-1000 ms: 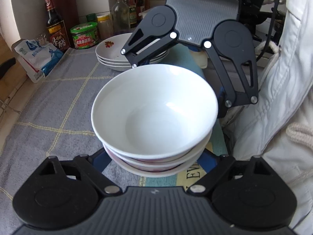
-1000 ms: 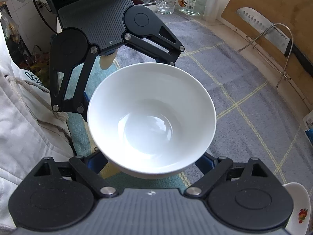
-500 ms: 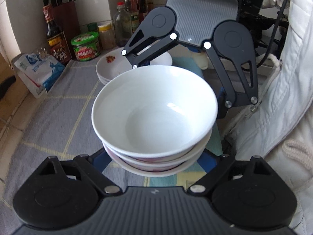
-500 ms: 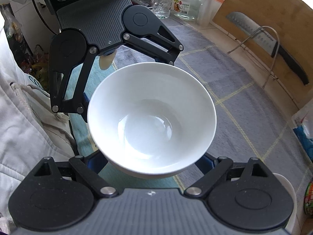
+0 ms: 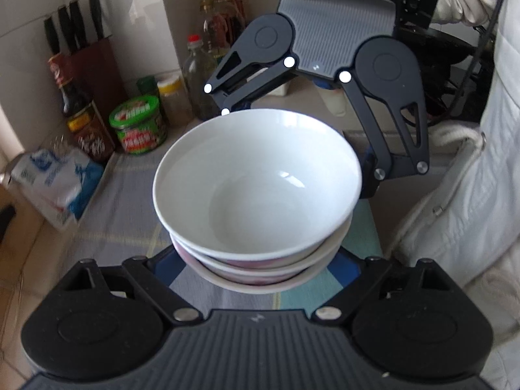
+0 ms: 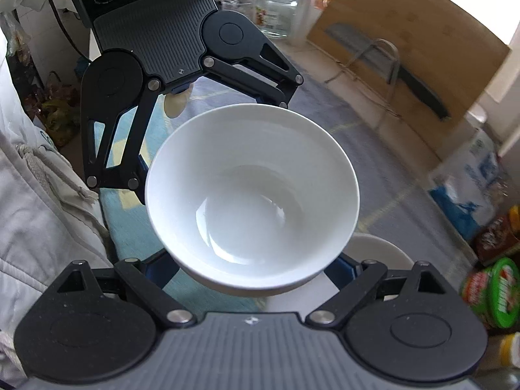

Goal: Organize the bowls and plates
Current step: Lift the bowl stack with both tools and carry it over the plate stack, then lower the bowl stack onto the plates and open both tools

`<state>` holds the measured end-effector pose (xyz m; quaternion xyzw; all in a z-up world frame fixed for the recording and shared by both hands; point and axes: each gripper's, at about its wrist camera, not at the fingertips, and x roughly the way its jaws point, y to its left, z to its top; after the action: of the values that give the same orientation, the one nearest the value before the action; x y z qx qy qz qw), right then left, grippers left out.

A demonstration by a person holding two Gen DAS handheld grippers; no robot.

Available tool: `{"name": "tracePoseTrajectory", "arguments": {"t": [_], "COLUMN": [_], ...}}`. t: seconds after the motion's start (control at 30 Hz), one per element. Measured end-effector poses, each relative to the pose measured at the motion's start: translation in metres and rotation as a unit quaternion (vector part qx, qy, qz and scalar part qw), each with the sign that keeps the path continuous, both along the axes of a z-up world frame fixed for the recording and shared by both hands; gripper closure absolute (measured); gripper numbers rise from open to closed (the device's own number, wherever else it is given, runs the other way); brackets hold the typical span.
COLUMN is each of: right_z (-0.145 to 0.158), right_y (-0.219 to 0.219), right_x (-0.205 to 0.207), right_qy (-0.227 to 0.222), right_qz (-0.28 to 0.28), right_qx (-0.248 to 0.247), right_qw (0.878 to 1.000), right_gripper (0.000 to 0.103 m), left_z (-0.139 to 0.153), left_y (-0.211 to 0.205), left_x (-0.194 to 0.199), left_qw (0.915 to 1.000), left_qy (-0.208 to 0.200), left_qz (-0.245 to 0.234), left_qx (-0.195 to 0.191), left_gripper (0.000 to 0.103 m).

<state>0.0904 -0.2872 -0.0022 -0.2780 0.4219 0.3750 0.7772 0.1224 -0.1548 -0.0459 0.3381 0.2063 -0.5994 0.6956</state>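
Both tools, left tool (image 5: 260, 261) and right tool (image 6: 256, 261), clench the bowls (image 5: 256, 182) aloft over the bench (image 5: 123, 201), above the plates (image 6: 380, 250); uneven squeeze could slip the stack

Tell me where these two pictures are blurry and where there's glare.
Left wrist view: the stacked bowls are sharp with a small glare spot inside; the white and blue bag and the cloth at left are smeared. Right wrist view: the top bowl is sharp with soft reflections; the cutting board and the green-lidded jar are blurred, and the upper right corner is blown out.
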Motion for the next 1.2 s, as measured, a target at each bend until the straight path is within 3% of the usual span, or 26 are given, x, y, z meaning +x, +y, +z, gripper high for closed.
{"name": "tracePoseTrajectory", "arguments": {"t": [0.27, 0.53, 1.2], "right_z": [0.003, -0.012, -0.026], "right_y": [-0.053, -0.083, -0.101], "right_x": [0.015, 0.026, 0.032], "right_qy": [-0.006, 0.005, 0.03], "right_qz": [-0.023, -0.05, -0.067], "right_qx": [-0.015, -0.025, -0.022], "right_qw": [1.0, 0.998, 0.997], "right_gripper": [0.007, 0.007, 0.007], "left_z": [-0.003, -0.016, -0.029], "left_y": [-0.05, -0.088, -0.109], "left_x": [0.021, 0.04, 0.053], "left_qw": [0.9996, 0.9993, 0.9995], "left_qy": [-0.007, -0.007, 0.012], "left_qz": [-0.021, -0.036, -0.03], "left_qx": [-0.016, -0.01, 0.0], "left_gripper": [0.011, 0.011, 0.011]}}
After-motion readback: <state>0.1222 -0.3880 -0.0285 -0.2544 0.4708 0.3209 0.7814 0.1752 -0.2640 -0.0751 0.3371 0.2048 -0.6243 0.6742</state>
